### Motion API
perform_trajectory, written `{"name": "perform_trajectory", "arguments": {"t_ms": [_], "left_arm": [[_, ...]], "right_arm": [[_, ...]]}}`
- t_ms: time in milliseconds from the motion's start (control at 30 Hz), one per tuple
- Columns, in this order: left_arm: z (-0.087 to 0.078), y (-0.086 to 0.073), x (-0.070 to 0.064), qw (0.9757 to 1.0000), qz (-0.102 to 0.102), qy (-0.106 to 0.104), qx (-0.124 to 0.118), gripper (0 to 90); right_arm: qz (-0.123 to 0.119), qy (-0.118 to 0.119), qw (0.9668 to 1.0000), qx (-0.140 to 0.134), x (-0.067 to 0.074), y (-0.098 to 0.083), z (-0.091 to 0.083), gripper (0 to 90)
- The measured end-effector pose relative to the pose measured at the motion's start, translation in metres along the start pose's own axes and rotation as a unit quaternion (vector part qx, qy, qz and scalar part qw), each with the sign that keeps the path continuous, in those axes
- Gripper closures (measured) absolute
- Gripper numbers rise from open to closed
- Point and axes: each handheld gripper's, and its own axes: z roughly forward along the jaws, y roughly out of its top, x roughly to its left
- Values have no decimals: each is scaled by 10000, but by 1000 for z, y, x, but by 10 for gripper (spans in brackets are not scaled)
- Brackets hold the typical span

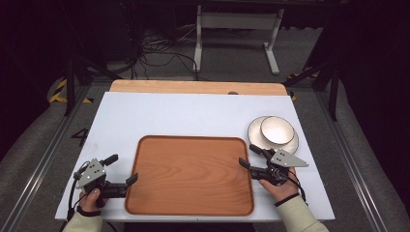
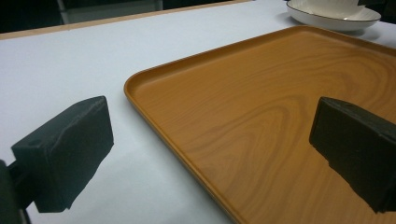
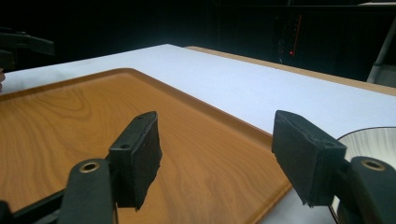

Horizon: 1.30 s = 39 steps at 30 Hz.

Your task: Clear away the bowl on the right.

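Both spread-fingered: left gripper (image 1: 121, 170) and right gripper (image 1: 250, 156) straddling rectangular wooden tray (image 1: 191, 179) edges; risk clipping stacked white bowl (image 1: 276, 129) nearby.

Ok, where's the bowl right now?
In the high view, the bowl sits on a plate at the table's right side, just beyond the tray's far right corner.

High view overhead; gripper views low, close, perhaps sharing tray (image 1: 191, 175).
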Motion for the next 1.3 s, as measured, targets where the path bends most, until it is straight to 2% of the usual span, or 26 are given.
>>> {"name": "perform_trajectory", "arguments": {"t_ms": [1000, 1100, 1167, 1300], "left_arm": [[1, 0, 0, 10000, 11, 0, 21, 4], [1, 0, 0, 10000, 9, 4, 21, 4], [1, 0, 0, 10000, 10, 4, 22, 4], [1, 0, 0, 10000, 13, 8, 24, 4]], "right_arm": [[-123, 69, 9999, 84, 2, 1, 2, 345], [-49, 67, 9998, 171, 1, 2, 4, 365], [-13, 70, 10000, 62, -1, 3, 4, 364], [16, 40, 10000, 66, -1, 8, 3, 364]]}}
